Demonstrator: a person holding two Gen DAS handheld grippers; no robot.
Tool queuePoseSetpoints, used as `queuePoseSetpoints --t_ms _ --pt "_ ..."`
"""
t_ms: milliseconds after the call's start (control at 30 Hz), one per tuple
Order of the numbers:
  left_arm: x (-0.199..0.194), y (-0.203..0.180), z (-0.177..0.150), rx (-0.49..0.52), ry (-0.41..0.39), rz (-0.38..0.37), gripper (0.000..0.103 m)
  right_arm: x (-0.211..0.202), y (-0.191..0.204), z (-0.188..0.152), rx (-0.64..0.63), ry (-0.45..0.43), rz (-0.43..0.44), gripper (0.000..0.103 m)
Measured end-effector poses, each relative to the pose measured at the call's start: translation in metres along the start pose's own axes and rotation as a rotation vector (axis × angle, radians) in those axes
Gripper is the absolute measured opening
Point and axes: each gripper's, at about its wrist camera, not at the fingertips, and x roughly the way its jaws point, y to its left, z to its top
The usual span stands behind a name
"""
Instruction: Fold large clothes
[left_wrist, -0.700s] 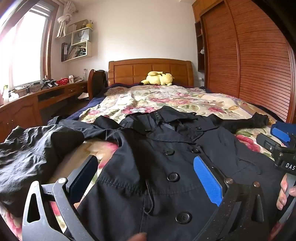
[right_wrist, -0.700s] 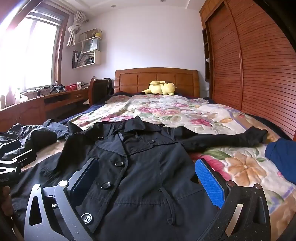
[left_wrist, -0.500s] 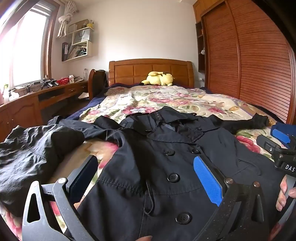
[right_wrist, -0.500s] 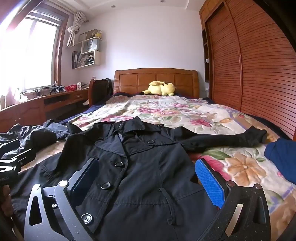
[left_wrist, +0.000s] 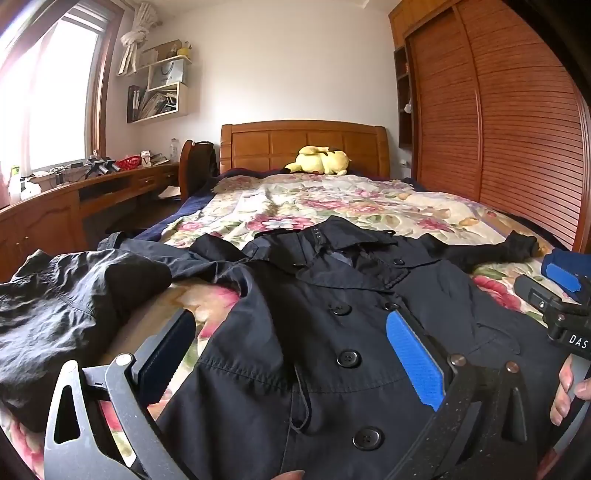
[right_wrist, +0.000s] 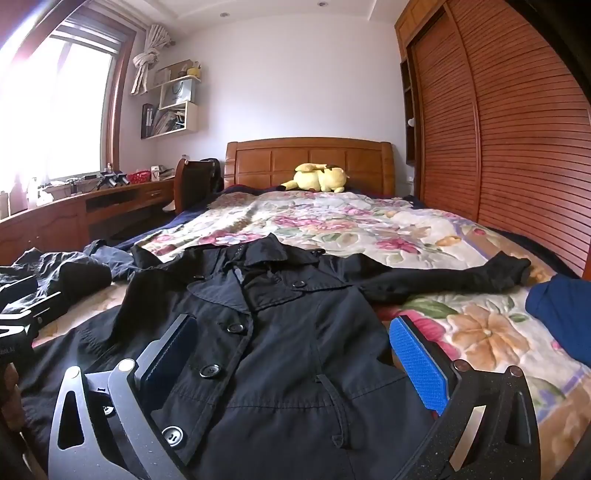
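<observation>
Left hand-held gripper (left_wrist: 291, 354) and right hand-held gripper (right_wrist: 295, 354) both gape wide, empty, poised over coat (left_wrist: 332, 332) spread flat on bed (left_wrist: 332, 199) just ahead, probably picking fold points.

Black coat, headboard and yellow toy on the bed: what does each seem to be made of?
Black coat: thin woven fabric, probably cotton or a blend, matte, with fine creases, stitched seams and glossy, likely plastic buttons. Headboard: panelled wood with a warm, lightly glossy varnish. Yellow toy: soft plush by its rounded, fuzzy look; too distant to be sure.
</observation>
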Motion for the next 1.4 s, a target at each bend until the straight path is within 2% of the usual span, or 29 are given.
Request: queuePoseSetpoints --t_ms 1400 --pt "-0.0040 0.0036 0.0020 -0.005 -0.014 0.010 0.103 -0.0004 -0.0012 -0.0012 0.008 -0.006 0.002 0.103"
